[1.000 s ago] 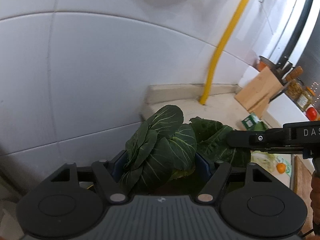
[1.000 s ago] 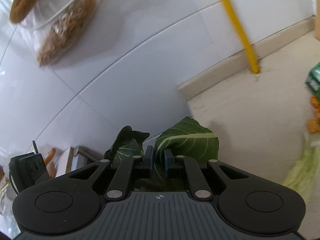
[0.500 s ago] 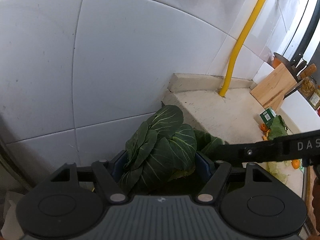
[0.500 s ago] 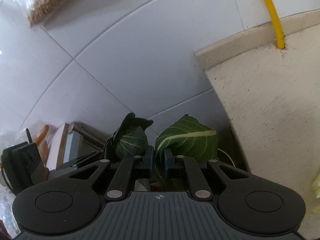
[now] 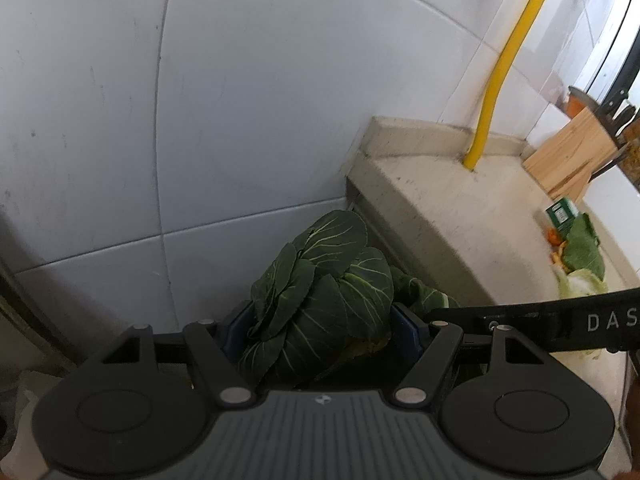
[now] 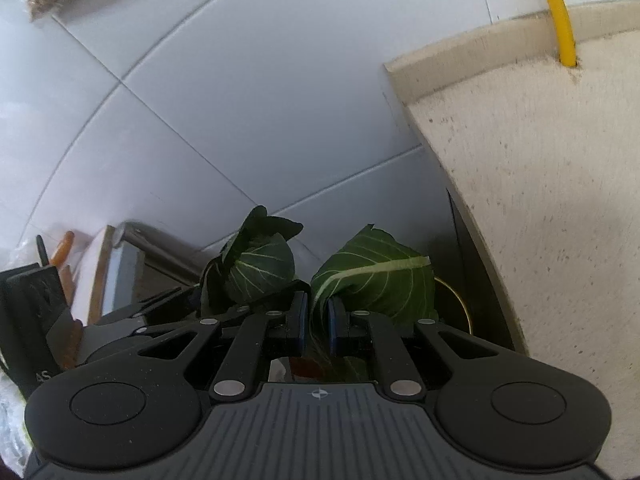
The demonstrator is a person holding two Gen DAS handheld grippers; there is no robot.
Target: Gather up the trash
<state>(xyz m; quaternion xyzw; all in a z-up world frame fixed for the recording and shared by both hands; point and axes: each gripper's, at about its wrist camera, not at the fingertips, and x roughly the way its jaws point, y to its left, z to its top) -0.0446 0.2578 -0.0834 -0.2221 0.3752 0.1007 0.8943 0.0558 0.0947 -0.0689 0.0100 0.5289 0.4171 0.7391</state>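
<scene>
Bundle of cabbage leaves — dark green, pale-veined, overlapping and curled, bunched upright between the left gripper's blue pads, off the counter beyond its left end. Single leaf — dark green with a thick pale midrib, one cut straight edge, folded and pinched at its base between the right gripper's nearly closed pads, beside the counter's left edge. Remaining scraps — a green leaf, pale cabbage pieces and orange bits, lying loose along the counter's front edge, near its right end.
</scene>
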